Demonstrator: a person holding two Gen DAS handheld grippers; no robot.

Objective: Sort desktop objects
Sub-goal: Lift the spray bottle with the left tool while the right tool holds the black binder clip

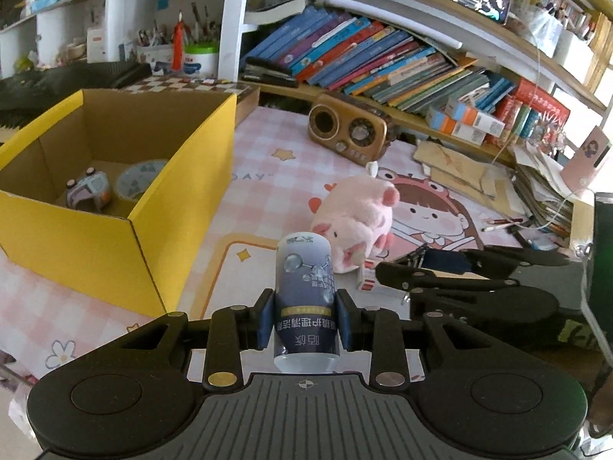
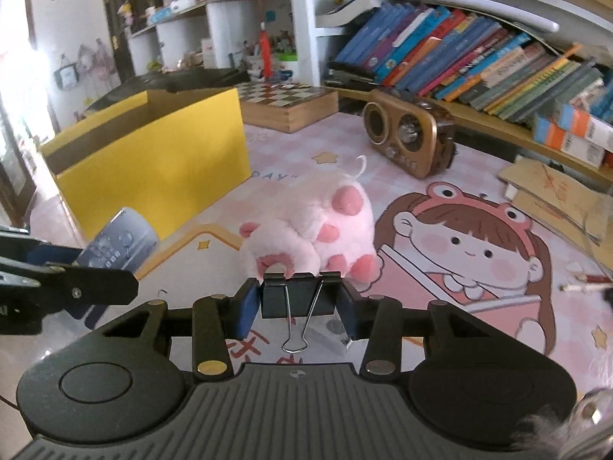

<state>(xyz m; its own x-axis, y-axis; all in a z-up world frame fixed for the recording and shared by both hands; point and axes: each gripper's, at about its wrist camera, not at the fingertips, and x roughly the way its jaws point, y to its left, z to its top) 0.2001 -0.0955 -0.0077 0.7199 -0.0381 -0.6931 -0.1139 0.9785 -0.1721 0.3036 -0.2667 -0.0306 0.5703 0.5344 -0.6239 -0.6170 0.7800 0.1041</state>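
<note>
Gripping a blue bottle [image 1: 305,299] in the left gripper [image 1: 305,320] and a black binder clip [image 2: 298,294] in the right gripper [image 2: 298,303], both clamped tight, with yellow box [image 1: 95,245] at 10 o'clock, risking bottle slipping free or clip snagging the pink plush [image 2: 310,230] at 12.

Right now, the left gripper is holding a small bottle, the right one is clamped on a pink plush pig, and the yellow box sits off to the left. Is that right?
Not quite. The right gripper is clamped on a black binder clip, as the right wrist view shows; the pink plush pig lies just beyond it. The left gripper does hold the small bottle, with the yellow box to the left.
</note>
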